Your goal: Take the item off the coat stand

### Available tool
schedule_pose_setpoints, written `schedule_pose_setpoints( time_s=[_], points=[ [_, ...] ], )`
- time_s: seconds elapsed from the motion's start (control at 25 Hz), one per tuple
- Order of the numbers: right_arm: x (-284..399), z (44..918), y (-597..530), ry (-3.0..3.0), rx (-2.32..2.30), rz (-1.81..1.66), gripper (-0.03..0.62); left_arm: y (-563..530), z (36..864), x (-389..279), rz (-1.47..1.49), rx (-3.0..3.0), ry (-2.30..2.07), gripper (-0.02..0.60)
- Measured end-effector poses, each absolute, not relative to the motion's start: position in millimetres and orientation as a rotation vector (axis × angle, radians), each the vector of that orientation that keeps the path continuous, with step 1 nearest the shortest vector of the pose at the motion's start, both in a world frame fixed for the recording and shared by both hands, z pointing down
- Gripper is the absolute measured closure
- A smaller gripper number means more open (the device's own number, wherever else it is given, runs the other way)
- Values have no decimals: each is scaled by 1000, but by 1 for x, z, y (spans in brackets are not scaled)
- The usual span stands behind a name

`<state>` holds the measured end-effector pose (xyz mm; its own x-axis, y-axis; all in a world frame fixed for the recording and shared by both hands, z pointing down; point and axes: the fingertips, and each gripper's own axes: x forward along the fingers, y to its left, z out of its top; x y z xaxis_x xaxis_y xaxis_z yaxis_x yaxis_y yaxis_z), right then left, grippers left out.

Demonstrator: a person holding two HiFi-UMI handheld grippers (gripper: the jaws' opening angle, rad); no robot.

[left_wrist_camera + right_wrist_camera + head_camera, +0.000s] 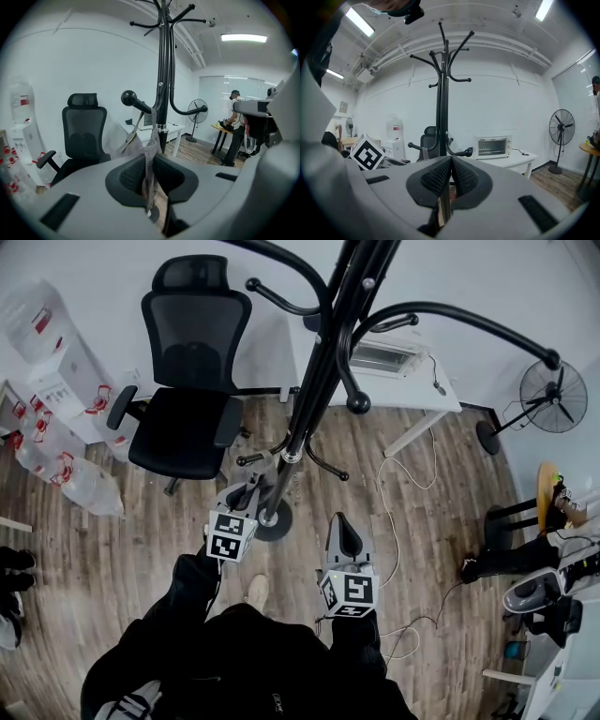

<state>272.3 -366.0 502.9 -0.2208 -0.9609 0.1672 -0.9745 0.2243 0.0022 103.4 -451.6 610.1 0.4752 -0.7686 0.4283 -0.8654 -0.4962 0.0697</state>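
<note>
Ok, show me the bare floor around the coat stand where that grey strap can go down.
Barest: the wood floor left of the coat stand's base, bordered by the office chair and the water bottles. A smaller patch lies right of the base, before the white cable. Crowded: the far right, by the yellow table and the fan.

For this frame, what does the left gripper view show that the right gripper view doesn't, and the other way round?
Only the left gripper view shows the grip: the left gripper has its jaws closed on a grey strap that hangs off a knobbed hook. Only the right gripper view shows the right gripper, jaws together with nothing between them, and the other gripper's marker cube. Both show the coat stand, the office chair and a standing fan.
</note>
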Motion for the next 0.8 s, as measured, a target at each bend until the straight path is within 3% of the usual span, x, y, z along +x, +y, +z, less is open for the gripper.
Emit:
schedule_pose_setpoints(
  time_s=[0.8],
  points=[
    [259,492,-360,-2382,1862,126,577,-442,547,93,346,2491,-1431,540]
  ],
)
